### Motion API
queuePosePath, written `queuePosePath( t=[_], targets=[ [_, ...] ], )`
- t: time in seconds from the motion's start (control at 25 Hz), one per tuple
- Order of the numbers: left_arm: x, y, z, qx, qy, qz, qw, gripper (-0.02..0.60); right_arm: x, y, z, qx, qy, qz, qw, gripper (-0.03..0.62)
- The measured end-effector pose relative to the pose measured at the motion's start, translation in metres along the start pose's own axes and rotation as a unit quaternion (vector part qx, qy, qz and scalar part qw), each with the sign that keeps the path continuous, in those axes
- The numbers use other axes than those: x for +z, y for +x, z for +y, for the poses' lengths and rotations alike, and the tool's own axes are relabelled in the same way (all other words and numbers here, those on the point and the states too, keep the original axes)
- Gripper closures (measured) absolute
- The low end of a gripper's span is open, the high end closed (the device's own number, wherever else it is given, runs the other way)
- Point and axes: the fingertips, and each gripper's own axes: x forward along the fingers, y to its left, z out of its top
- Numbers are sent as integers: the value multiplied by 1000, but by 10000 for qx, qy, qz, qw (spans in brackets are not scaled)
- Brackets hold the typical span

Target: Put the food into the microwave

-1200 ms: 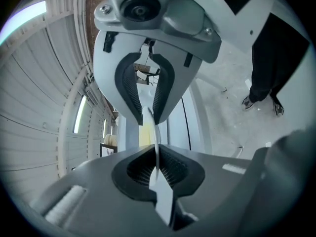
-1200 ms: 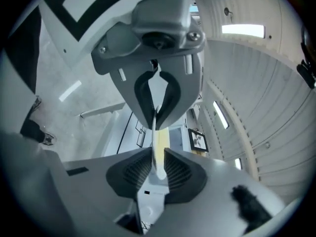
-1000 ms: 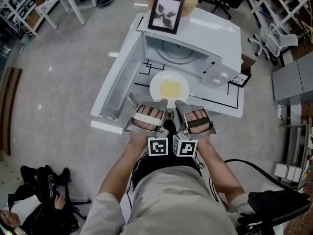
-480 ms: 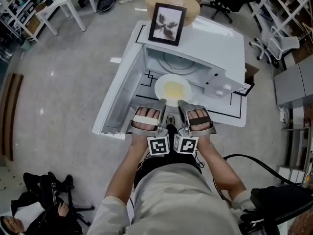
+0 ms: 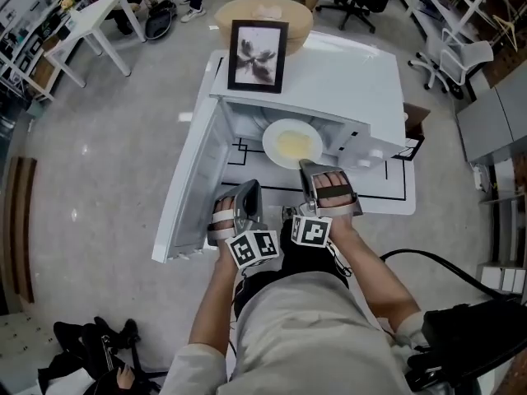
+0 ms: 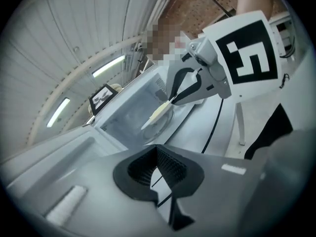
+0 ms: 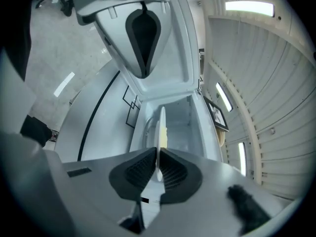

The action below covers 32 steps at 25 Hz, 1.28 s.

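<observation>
The white microwave (image 5: 354,81) stands on the white tabletop (image 5: 375,189) with its door (image 5: 193,179) swung wide to the left; a framed picture (image 5: 258,54) stands on its top. The right hand-held gripper (image 5: 306,164) is clenched on the near rim of a white plate (image 5: 292,144); in the right gripper view the plate (image 7: 160,127) shows edge-on, with its rim pinched between the two ribbed pads of that hand-held gripper (image 7: 158,162). The plate carries yellow food (image 5: 291,146) and sits in the mouth of the microwave, its far part already under the top of the cavity; whether it rests on the cavity floor or is held just above it I cannot tell. The left hand-held gripper (image 5: 251,186) is rolled onto its side just left of the right one, near the foot of the open door and apart from the plate; in the left gripper view its jaws (image 6: 158,154) meet at the tips with nothing between them. That view also shows the plate (image 6: 160,113) slanting into the cavity.
</observation>
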Motion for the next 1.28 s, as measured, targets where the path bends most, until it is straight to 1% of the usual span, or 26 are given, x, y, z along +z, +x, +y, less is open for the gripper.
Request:
queuePosePath(
  t=[0.08,0.16,0.28,0.32,0.4,0.64,0.76,0.92,1.12,1.28],
  targets=[
    [-2,6,-1,-93,-346,-102,9993,574,-3,9,1,19,-11,63,10000,566],
    [-3,11,-2,-211,-823,-199,9962,574,-4,18,1,48,-12,133,9999,566],
    [-2,18,-1,-349,-1553,-361,9866,574,-7,30,2,96,1,197,9998,566],
    [-1,20,-1,-377,-1740,-420,9831,574,-7,33,3,103,2,207,9997,566],
    [1,23,-1,-415,-1990,-522,9777,574,-8,41,3,109,2,235,9997,566],
    [3,33,-3,-465,-2348,-710,9683,574,-10,64,8,220,-7,357,9991,566],
    [2,37,-7,-507,-2460,-752,9650,574,-11,74,13,297,1,394,9988,566],
    [-1,38,-11,-555,-2550,-669,9630,574,-12,84,12,297,-61,499,9983,566],
    [-2,38,-19,-642,-2531,-617,9633,574,-13,102,6,307,-110,574,9978,565],
    [-3,36,-21,-658,-2637,-587,9606,574,-16,114,3,314,-172,678,9971,566]
  ],
)
